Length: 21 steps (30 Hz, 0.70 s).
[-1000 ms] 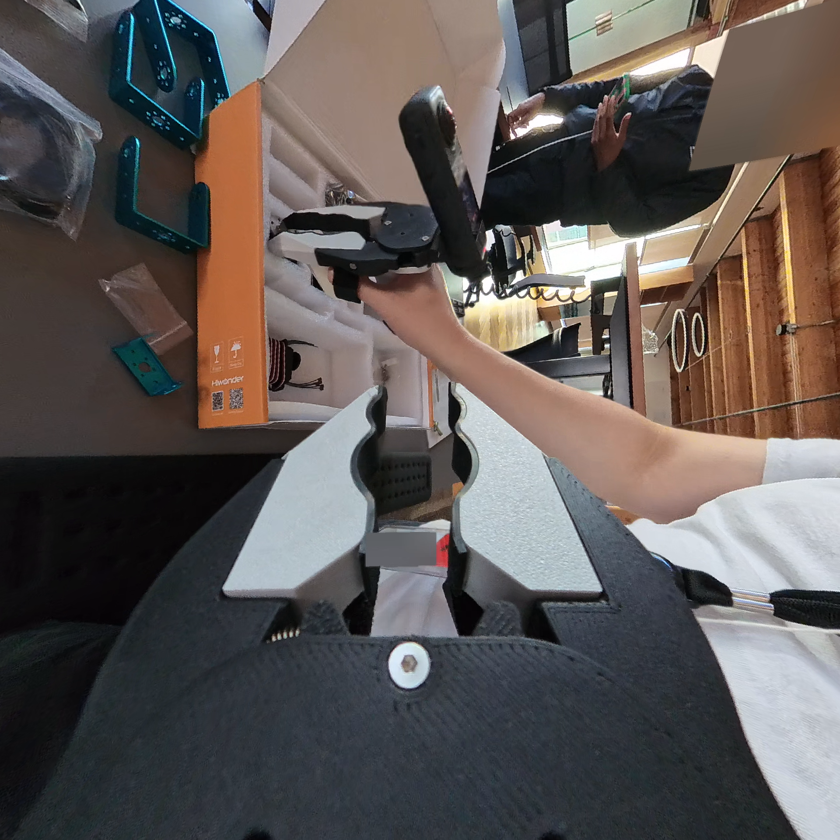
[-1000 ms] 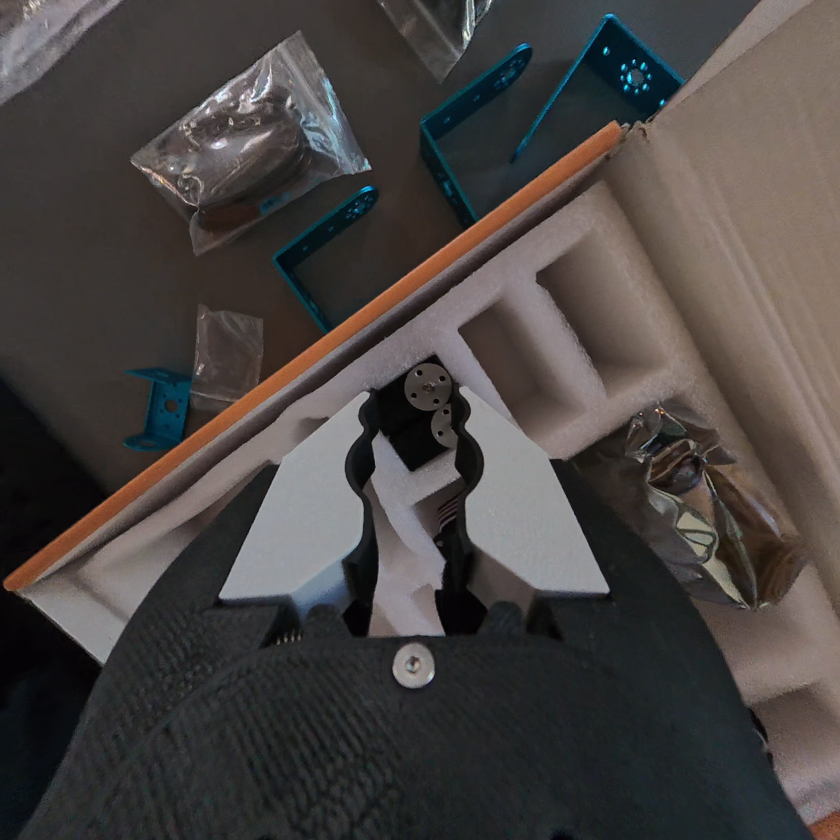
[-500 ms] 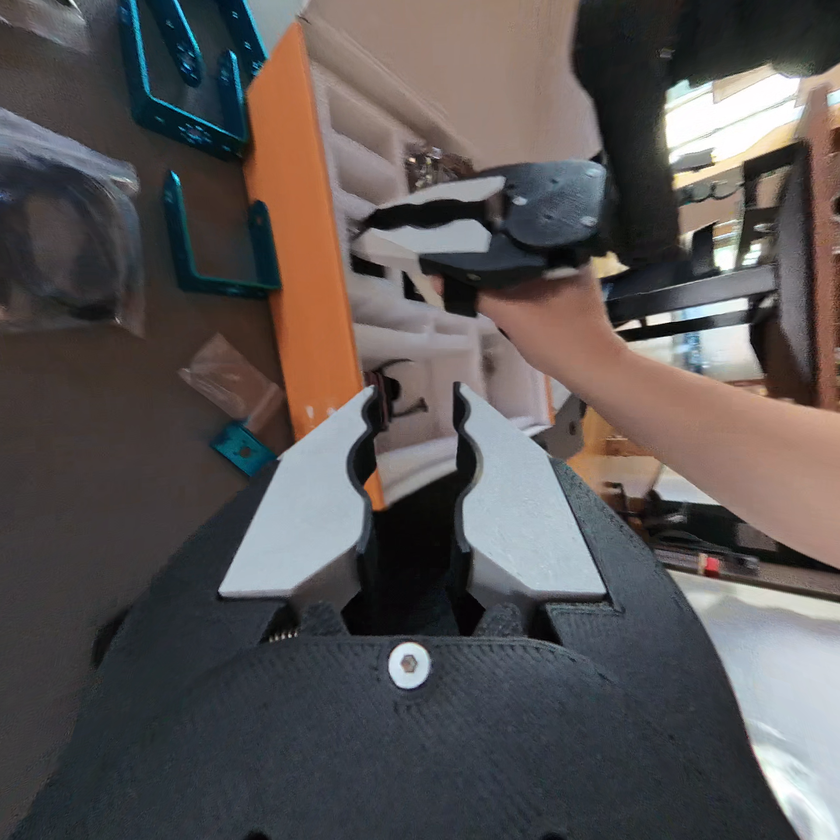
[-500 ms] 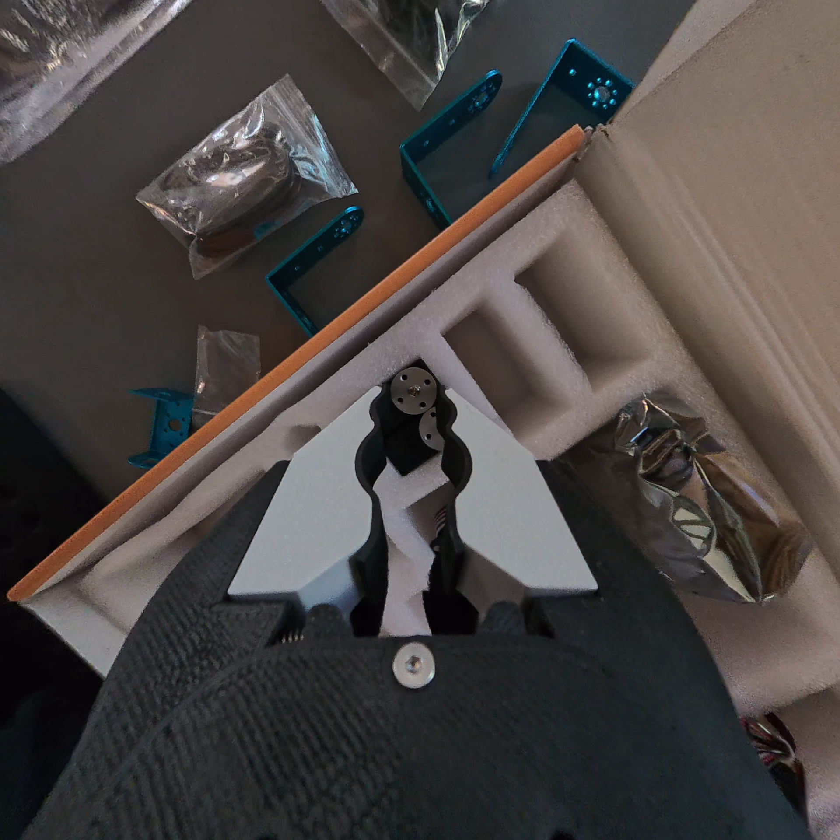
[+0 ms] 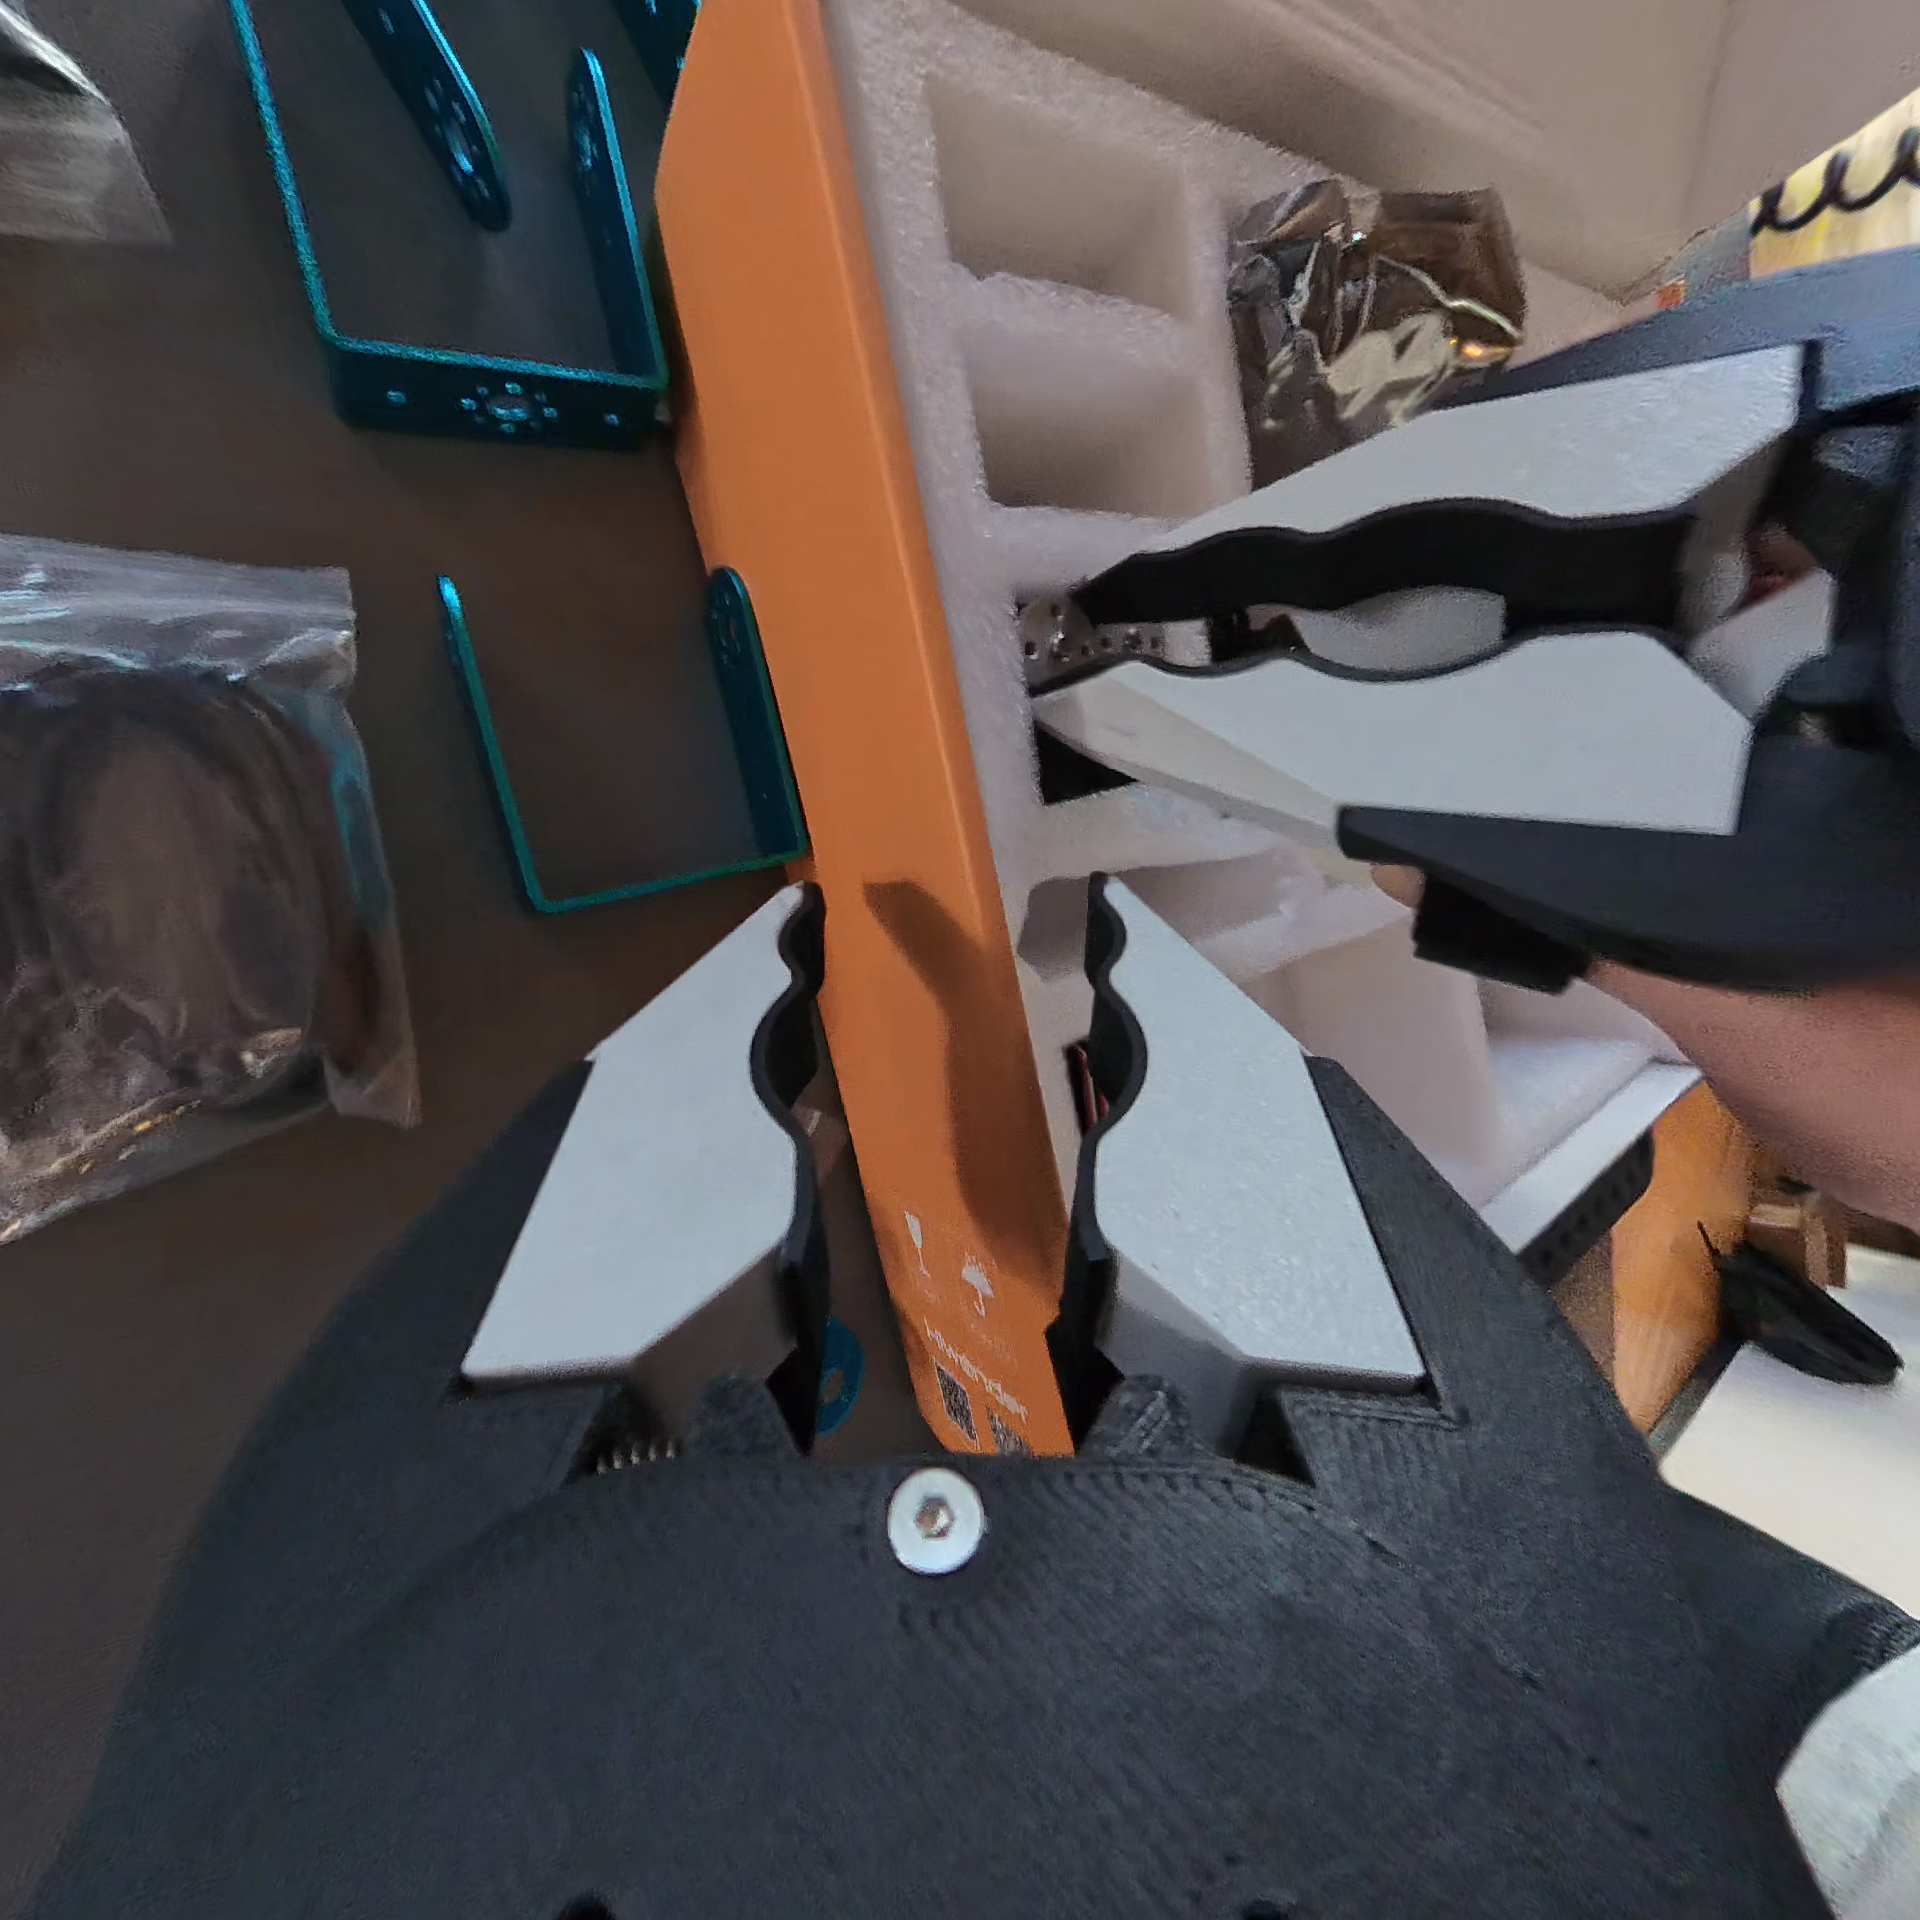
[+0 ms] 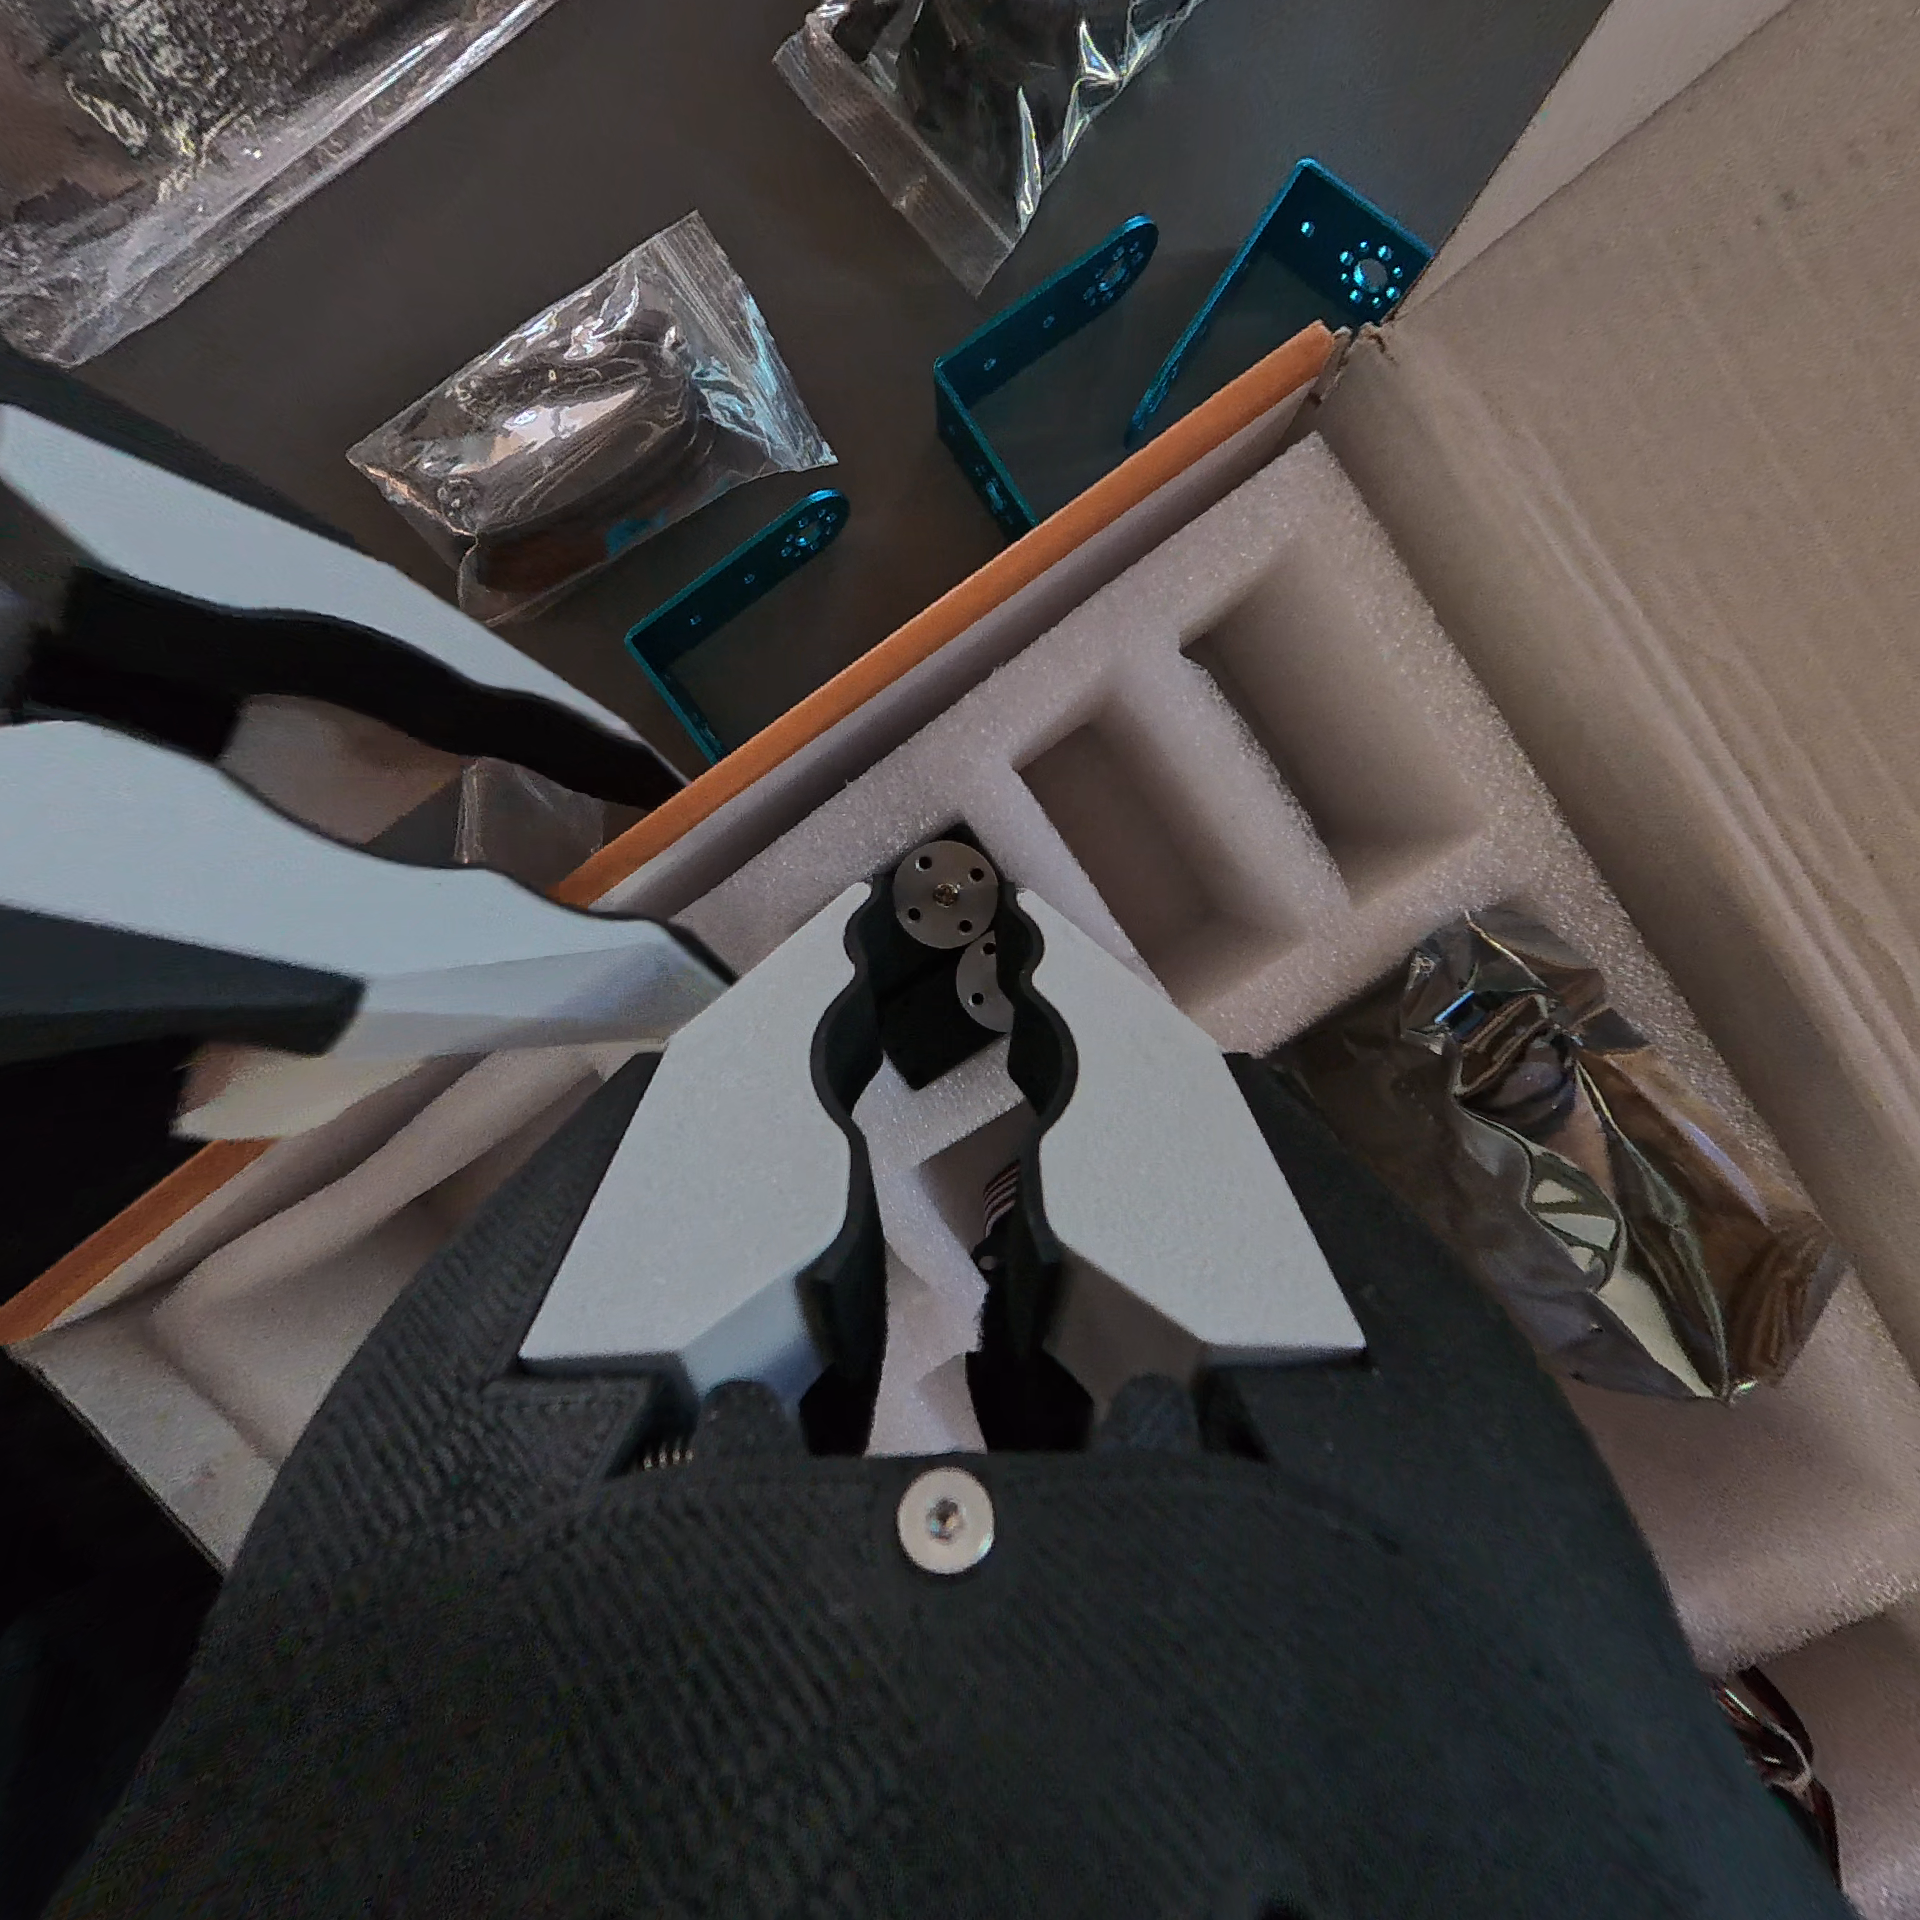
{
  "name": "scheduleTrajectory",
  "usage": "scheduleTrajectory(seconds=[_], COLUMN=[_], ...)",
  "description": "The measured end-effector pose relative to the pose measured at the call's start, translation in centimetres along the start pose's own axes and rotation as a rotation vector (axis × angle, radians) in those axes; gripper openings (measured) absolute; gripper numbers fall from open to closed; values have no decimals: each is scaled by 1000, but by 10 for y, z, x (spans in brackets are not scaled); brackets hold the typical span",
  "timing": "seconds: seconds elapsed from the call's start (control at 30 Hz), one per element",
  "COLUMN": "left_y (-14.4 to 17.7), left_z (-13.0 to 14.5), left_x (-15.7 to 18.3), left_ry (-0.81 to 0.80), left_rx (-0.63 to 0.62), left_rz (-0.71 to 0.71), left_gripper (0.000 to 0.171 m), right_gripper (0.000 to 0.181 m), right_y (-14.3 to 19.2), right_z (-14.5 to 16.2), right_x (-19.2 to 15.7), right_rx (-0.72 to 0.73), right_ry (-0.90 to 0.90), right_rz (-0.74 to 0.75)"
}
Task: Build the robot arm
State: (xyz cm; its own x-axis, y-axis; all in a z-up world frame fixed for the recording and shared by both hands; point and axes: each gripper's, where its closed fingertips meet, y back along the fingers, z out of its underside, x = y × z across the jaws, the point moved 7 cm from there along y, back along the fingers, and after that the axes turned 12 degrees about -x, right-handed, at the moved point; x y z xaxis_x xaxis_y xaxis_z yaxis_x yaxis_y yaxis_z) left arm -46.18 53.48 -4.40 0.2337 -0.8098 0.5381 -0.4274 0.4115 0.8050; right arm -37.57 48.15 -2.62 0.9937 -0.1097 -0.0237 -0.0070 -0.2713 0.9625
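Note:
An open orange box (image 5: 831, 623) with a white foam insert (image 6: 1132, 665) lies on the dark table. My right gripper (image 6: 945, 914) reaches into a foam slot and is shut on a black servo (image 6: 935, 1039) with silver discs; both pads press its sides. The left wrist view shows the same grasp (image 5: 1060, 655) from the side. My left gripper (image 5: 951, 925) is open and straddles the box's orange side wall: one finger is outside over the table, the other over the foam. It grips nothing. It also shows in the right wrist view (image 6: 701, 873).
Teal metal brackets (image 5: 478, 395) (image 6: 727, 623) and clear plastic bags of parts (image 6: 592, 416) (image 5: 177, 883) lie on the table beside the box. A crumpled silver foil bag (image 6: 1538, 1143) sits in a foam compartment. The cardboard lid flap (image 6: 1662, 468) stands open behind. The grippers' ends are close to 5 cm from one another. The cardboard lid flap (image 6: 1662, 468) sits 12 cm or so from the ends of my right fingers.
My left gripper swung in from the air to the box and opened wider around its orange wall. My right gripper narrowed onto the servo in the foam slot and stays closed on it.

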Motion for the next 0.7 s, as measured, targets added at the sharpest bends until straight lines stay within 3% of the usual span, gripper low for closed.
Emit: scheduleTrajectory(seconds=[0.2, 0.7], left_y=[-10, -15], left_z=[-1, 2], left_x=[-3, -8], left_ry=[9, 81], left_rx=[-21, -35], left_rz=[13, 68], left_gripper=[40, 42], right_gripper=[18, 18], right_y=[-1, 1], right_z=[3, 4], right_x=[1, 2], right_rx=[39, 55], right_ry=[26, 44], right_rz=[0, -9])
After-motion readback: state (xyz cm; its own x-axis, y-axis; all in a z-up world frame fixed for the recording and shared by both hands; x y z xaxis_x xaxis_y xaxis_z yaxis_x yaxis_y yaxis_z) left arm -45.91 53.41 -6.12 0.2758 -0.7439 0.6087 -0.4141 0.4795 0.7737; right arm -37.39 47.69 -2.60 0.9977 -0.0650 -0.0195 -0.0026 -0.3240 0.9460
